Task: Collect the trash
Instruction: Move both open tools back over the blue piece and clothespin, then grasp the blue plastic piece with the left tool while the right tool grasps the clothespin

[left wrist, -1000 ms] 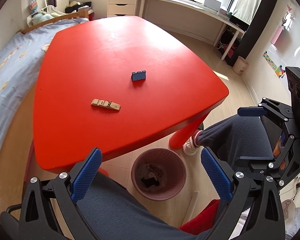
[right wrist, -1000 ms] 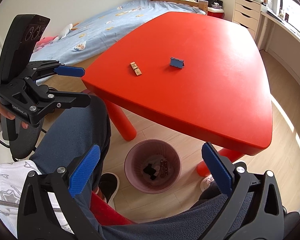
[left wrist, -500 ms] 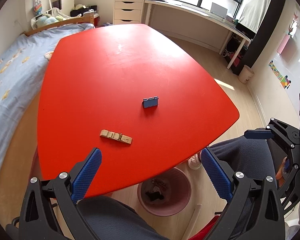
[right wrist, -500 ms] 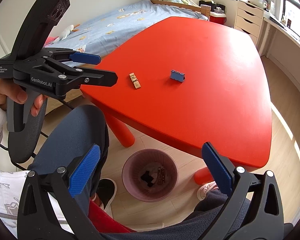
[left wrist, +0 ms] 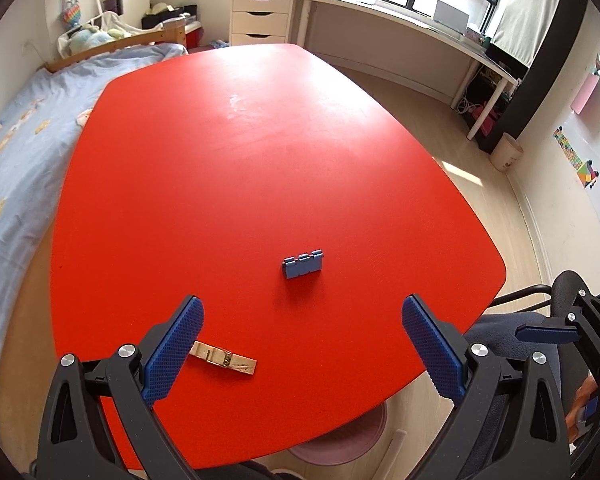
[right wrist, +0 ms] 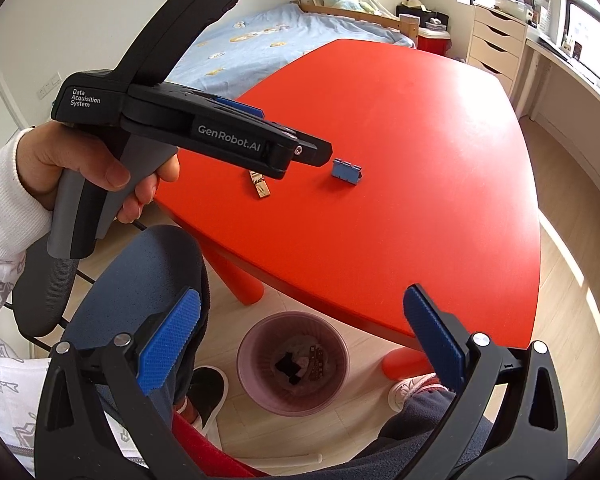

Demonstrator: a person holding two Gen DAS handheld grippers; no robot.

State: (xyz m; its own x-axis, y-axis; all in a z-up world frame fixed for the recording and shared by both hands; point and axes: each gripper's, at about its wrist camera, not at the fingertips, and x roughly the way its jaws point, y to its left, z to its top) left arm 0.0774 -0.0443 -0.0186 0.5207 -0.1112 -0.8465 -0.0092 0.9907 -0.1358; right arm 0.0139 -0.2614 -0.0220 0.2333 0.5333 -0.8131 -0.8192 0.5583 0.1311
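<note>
A blue clip (left wrist: 303, 264) and a wooden clothespin (left wrist: 224, 359) lie on the red table (left wrist: 228, 152). My left gripper (left wrist: 302, 350) is open and empty above the table's near edge, the clothespin by its left finger. In the right wrist view the left gripper (right wrist: 300, 154) hangs over the clothespin (right wrist: 261, 186), with the blue clip (right wrist: 346, 169) to its right. My right gripper (right wrist: 300, 340) is open and empty, low over the pink bin (right wrist: 293, 362), which holds some trash.
The bin's rim (left wrist: 340, 440) peeks out under the table's near edge. A bed (left wrist: 16, 128) runs along the left. A drawer unit (left wrist: 262, 8) and a long desk (left wrist: 404, 28) stand at the back. My knees are below the table.
My left gripper has risen and moved forward over the table, so the clothespin and blue clip are now much closer to it. The right gripper has barely moved.
</note>
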